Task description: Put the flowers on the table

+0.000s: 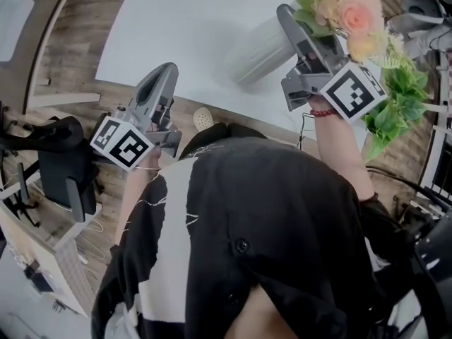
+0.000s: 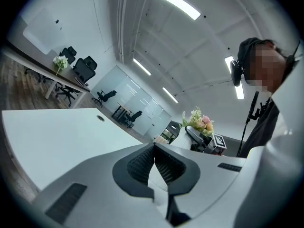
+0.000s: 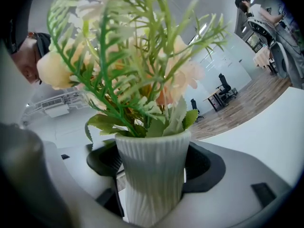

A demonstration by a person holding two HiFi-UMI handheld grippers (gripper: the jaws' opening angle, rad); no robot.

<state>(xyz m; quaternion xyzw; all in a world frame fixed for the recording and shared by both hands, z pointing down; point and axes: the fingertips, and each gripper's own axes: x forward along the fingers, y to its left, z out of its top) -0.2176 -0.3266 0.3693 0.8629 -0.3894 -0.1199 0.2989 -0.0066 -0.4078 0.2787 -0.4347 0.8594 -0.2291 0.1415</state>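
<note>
A white ribbed vase (image 1: 263, 44) of pink and peach flowers (image 1: 349, 9) with trailing green leaves (image 1: 395, 101) lies tilted above the near edge of the white table (image 1: 176, 20). My right gripper (image 1: 286, 30) is shut on the vase, and in the right gripper view the vase (image 3: 152, 175) fills the gap between both jaws, with the flowers (image 3: 137, 70) rising above it. My left gripper (image 1: 169, 68) hangs at the table's near left edge. In the left gripper view its jaws meet, shut and empty (image 2: 154, 148); the flowers (image 2: 197, 120) show far off.
A black chair (image 1: 63, 168) and a pale desk (image 1: 42, 260) stand at the left on the wooden floor. A beige shoe (image 1: 203, 119) shows below the table edge. Office chairs (image 2: 83, 70) and another bouquet (image 2: 60, 61) stand at a far desk.
</note>
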